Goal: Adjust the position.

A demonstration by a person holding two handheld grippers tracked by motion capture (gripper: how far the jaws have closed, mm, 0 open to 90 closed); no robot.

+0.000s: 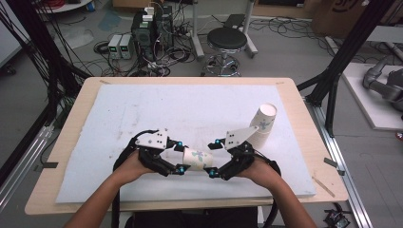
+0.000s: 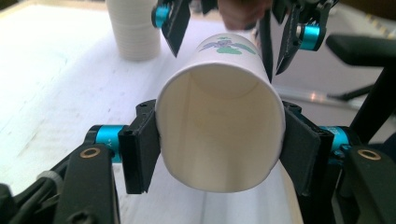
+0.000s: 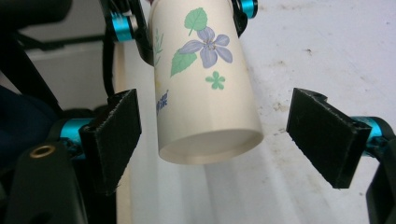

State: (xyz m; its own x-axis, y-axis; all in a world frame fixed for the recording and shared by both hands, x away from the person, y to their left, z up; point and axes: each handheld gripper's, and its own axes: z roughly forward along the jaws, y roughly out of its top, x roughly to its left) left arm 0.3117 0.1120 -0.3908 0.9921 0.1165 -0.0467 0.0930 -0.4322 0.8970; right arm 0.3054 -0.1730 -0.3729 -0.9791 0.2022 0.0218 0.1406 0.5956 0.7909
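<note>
A white paper cup [image 1: 197, 159] with a purple flower and green leaves lies on its side just above the white mat, between both hands. My left gripper [image 1: 181, 158] is shut on its rim end; in the left gripper view the pads [image 2: 140, 149] press both sides of the cup's open mouth [image 2: 219, 135]. My right gripper [image 1: 214, 158] is open around the cup's base end [image 3: 205, 107], with a gap showing between each pad [image 3: 116, 130] and the cup wall. A stack of white paper cups [image 1: 263, 124] stands at the right back of the mat, also seen as the stack [image 2: 133, 28] behind the held cup.
The white foam mat [image 1: 142, 109] covers most of the wooden table [image 1: 76, 109]. A black stool [image 1: 227, 40], power supplies and cables stand on the floor beyond the far edge. Black frame posts rise at both sides.
</note>
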